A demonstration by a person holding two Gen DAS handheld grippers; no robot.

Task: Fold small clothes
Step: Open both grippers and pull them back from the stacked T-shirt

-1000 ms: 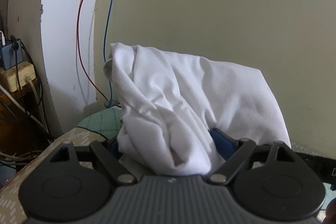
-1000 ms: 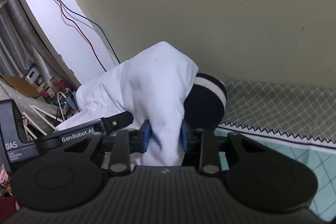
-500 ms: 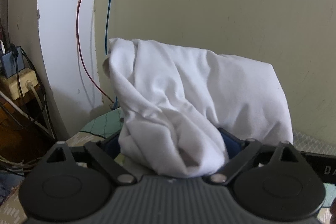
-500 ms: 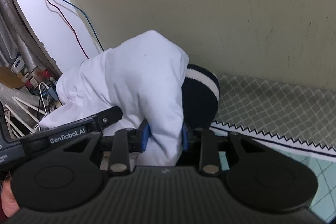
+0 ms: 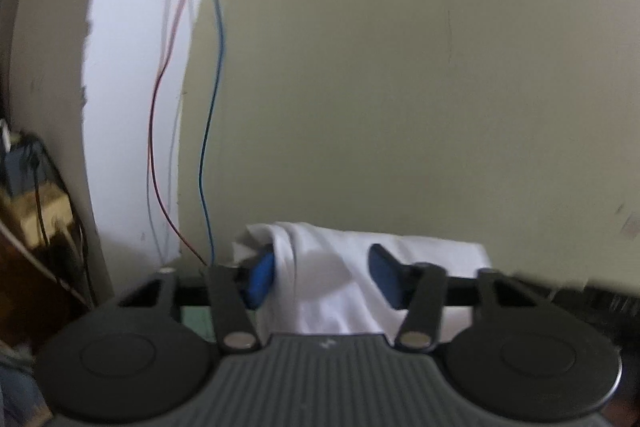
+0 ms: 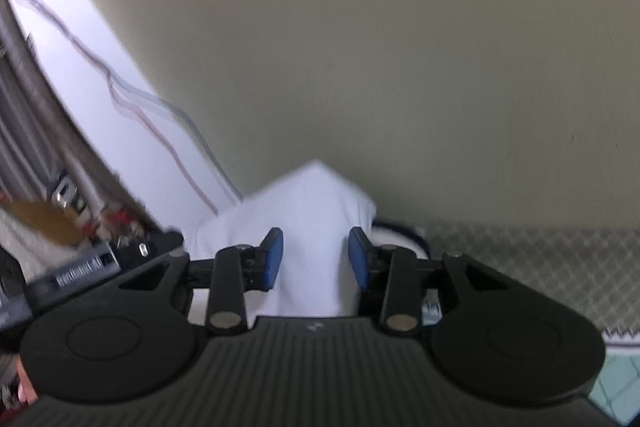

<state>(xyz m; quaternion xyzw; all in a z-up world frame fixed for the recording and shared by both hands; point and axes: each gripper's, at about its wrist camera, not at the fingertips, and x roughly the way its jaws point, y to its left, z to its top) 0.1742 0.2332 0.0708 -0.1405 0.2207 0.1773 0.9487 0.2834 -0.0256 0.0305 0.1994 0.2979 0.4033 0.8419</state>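
1. Left wrist view: the left gripper [image 5: 322, 275] has its blue fingers [image 5: 262, 279] spread, and the white garment [image 5: 360, 259] bunches up between them. One fold drapes against the inner face of the left pad; the right pad seems to stand just clear of the cloth, though blur makes contact hard to judge. I would call this an open grip with the cloth lying loose in the gap, not a pinch.

2. Taking the garment as landmark in this view, its long axis runs side to side across the fingers, low against the pale wall [image 5: 400, 87]. The red and blue wires [image 5: 208, 147] hang to its left, well apart from it.

3. Right wrist view: the right gripper [image 6: 315, 259] also has its fingers parted. The same white garment [image 6: 304, 219] rises as a peaked mound straight ahead, between and beyond the pads, with a narrow gap on each side.

4. Right of the garment here, a dark striped cuff or band [image 6: 404, 233] peeks out at its edge, and further right lies the patterned mat [image 6: 520, 267].

5. Judgement: both grippers sit equally close, one at each end of the cloth. The next fold turns on each closing inward on the fabric already lying between its fingers.
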